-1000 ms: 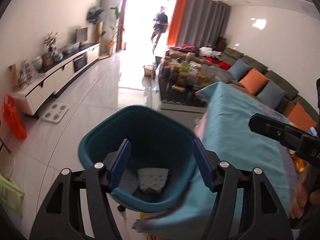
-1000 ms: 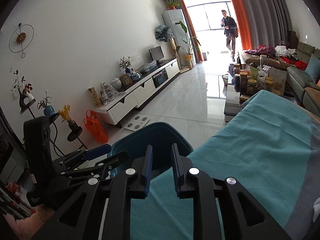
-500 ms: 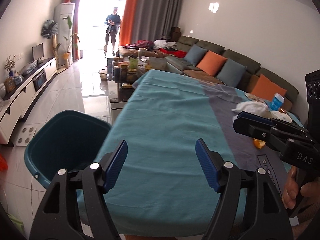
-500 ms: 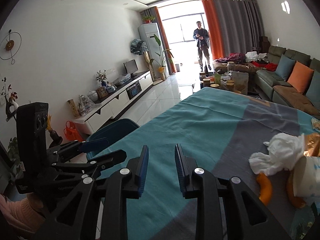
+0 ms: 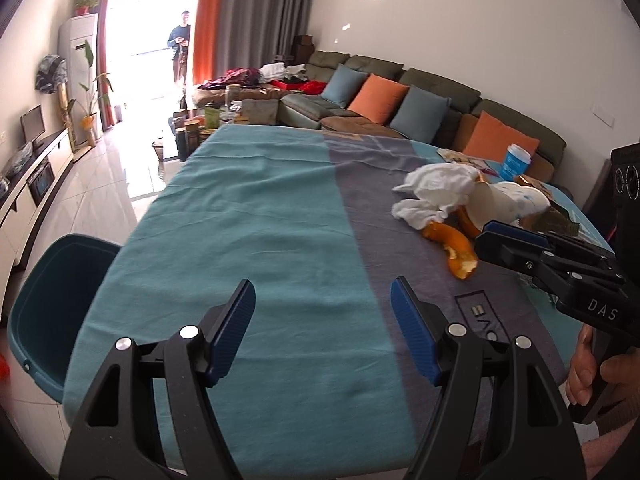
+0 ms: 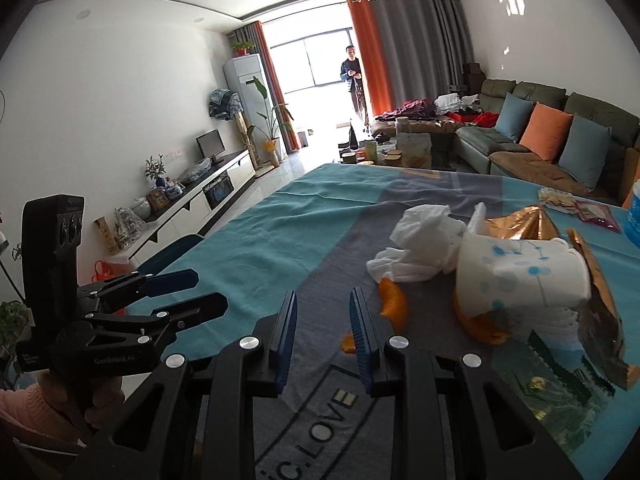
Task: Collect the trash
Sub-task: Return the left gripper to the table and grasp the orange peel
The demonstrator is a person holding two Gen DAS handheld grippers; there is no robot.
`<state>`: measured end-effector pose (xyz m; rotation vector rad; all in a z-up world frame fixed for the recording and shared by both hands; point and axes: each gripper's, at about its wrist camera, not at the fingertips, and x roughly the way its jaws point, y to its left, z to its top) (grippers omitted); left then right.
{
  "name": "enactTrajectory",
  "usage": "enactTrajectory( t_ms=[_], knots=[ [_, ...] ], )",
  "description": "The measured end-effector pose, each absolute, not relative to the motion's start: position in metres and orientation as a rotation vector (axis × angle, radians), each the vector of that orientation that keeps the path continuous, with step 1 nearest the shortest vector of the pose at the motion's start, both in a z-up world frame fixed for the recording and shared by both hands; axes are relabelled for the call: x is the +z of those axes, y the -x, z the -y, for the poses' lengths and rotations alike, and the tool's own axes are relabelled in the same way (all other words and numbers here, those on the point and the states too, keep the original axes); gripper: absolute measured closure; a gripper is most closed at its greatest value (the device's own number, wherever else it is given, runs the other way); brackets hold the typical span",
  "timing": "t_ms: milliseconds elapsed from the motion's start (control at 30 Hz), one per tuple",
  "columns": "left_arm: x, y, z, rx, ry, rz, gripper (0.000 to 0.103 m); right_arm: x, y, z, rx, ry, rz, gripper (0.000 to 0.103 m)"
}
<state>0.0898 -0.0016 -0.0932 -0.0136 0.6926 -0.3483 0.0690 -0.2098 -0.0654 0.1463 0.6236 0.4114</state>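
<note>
A heap of trash lies on the teal and grey table cloth (image 5: 260,220): crumpled white tissue (image 5: 436,192) (image 6: 416,248), a white paper cup (image 5: 508,204) (image 6: 520,276) on its side, orange peel (image 5: 456,248) (image 6: 394,300) and a gold foil wrapper (image 6: 600,320). My left gripper (image 5: 322,282) hovers open over bare cloth, left of the heap, with nothing between its fingers. My right gripper (image 6: 323,293) hangs just short of the peel, its jaws a narrow gap apart and empty. A teal bin (image 5: 52,300) stands on the floor by the table's left edge.
A blue can (image 5: 516,162) and flat packets (image 6: 580,208) lie at the table's far right. Beyond the table are a cluttered coffee table (image 5: 224,116) and a sofa with cushions (image 5: 400,100). A person (image 6: 354,76) stands by the window, and a TV cabinet (image 6: 192,204) lines the left wall.
Both grippers swung away from the bin and rightward over the table, bringing the trash heap into view. The right jaws parted a little. The left jaws stayed wide.
</note>
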Motion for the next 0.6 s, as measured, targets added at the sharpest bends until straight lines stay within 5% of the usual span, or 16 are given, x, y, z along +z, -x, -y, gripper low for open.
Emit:
enactTrajectory(
  t_ms=[600],
  knots=[
    [-0.102,-0.109,0.069,-0.454,-0.064,-0.740,0.029,-0.076,-0.059,0.276,0.253,-0.189,-0.612,0.072]
  ],
)
